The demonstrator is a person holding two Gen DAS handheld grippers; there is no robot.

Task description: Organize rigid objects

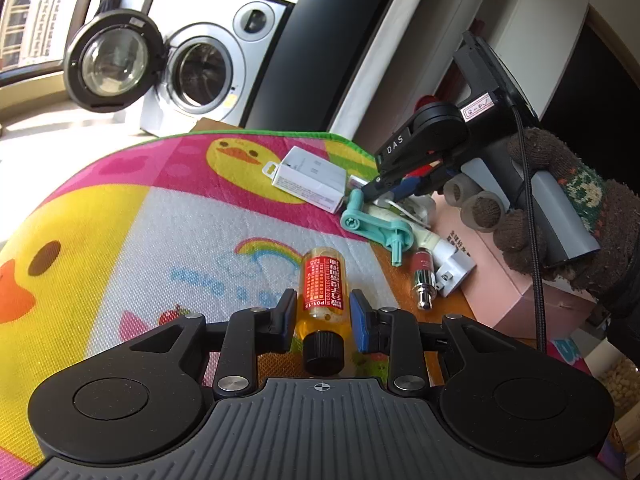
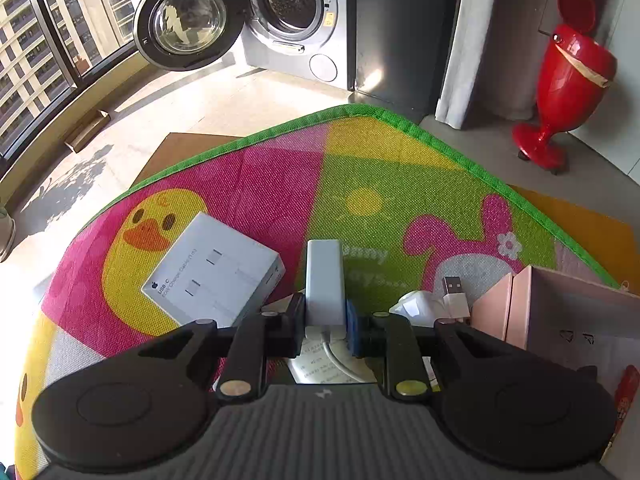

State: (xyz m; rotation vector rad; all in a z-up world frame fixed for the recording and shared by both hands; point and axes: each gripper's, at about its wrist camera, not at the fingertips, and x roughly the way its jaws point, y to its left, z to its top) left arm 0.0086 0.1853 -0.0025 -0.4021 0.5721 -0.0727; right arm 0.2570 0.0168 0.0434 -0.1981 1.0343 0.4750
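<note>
The play mat (image 2: 280, 184) is coarse woven cloth, matt, with a stitched green hem. The small bottle (image 1: 323, 288) is clear glossy plastic under a ribbed matt black cap. The cable box (image 2: 216, 272) is smooth white card. The crank (image 1: 376, 228) is matt teal plastic. The red bin (image 2: 568, 76) gleams, hard and glossy. The glove (image 1: 568, 220) is nubbly brown knit.

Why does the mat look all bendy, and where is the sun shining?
Left wrist view: the fisheye lens curves the play mat, and sunlight whitens the floor by the washing machine. The yellow bottle between the left gripper fingers stays sharp. Right wrist view: the mat's green edge bows, sun and plant shadows fall on the floor left, glare on the dark panel; the right gripper holds a white charger.
</note>
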